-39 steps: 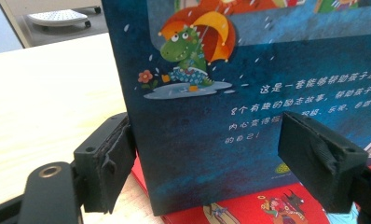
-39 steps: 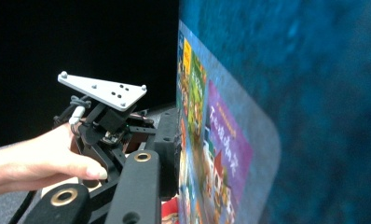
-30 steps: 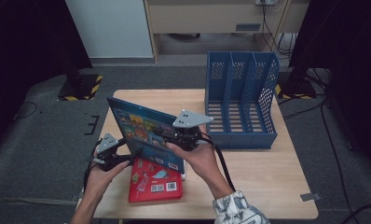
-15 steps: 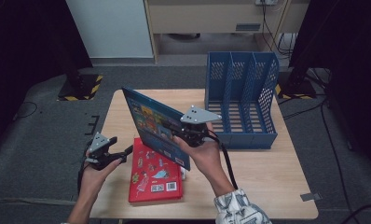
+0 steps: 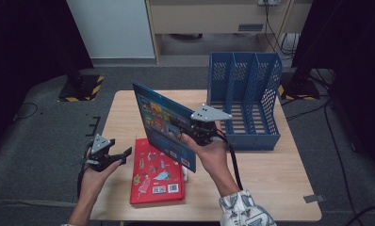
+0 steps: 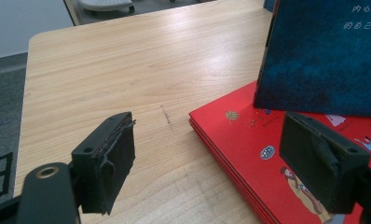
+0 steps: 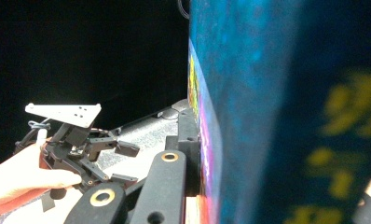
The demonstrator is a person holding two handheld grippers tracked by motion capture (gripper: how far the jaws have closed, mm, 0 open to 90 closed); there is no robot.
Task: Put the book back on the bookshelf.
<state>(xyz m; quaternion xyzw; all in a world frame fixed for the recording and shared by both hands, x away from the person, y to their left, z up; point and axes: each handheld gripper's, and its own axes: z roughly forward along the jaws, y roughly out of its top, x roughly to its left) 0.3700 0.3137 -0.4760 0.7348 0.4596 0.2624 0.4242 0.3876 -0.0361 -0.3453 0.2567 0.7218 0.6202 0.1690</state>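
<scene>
My right gripper (image 5: 189,133) is shut on a blue picture book (image 5: 161,123) and holds it tilted on edge above the table, its cover facing left. In the right gripper view the blue book (image 7: 267,116) stands close in front, pinched at its edge by my right gripper (image 7: 206,154). A red picture book (image 5: 155,172) lies flat on the table below it. My left gripper (image 5: 121,156) hovers open at the table's left edge, just left of the red book (image 6: 249,135). Nothing sits between its pads (image 6: 110,154). The left gripper (image 7: 127,163) also shows in the right gripper view.
A blue three-slot file rack (image 5: 244,101) stands at the back right of the wooden table (image 5: 270,174). Bare wood (image 6: 127,65) lies ahead of the left gripper. Dark floor and black stands with striped bases surround the table.
The blue book has swung up and to the right, away from the left gripper. The left gripper has drawn back a little toward the table's left edge.
</scene>
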